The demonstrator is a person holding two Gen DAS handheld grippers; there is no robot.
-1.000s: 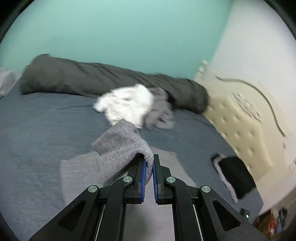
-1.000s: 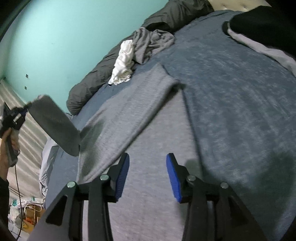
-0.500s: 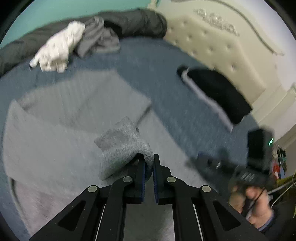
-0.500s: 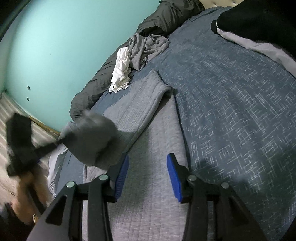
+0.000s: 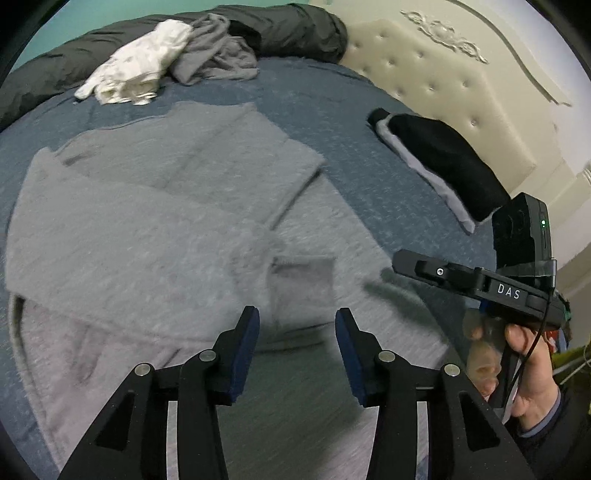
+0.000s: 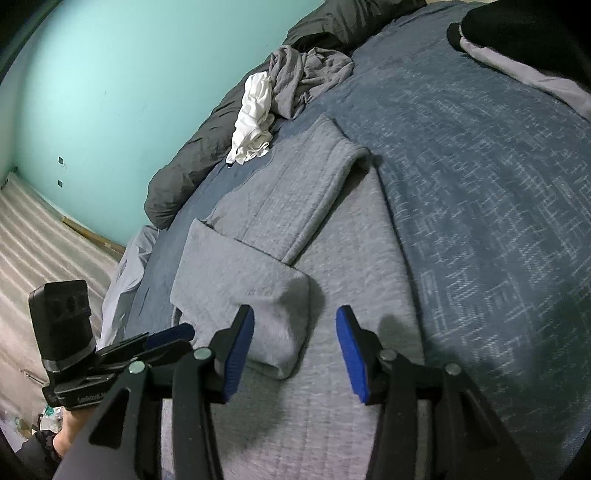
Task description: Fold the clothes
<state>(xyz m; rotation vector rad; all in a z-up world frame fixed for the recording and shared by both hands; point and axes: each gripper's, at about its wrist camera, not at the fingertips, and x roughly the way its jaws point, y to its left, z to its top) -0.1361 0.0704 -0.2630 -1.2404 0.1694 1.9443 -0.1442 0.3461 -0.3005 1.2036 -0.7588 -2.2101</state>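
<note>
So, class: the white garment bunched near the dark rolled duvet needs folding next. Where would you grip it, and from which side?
Take the white garment by the loose corner trailing onto the blue bedspread, coming from the open bedspread side. Its other side lies against the crumpled grey garment, and the duvet blocks the back.

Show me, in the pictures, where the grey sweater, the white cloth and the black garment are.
grey sweater [image 5: 155, 221]: left wrist view, on its folded sleeve.
white cloth [image 6: 255, 118]: right wrist view, middle of the crumpled heap.
black garment [image 5: 447, 166]: left wrist view, on its dark top side.
</note>
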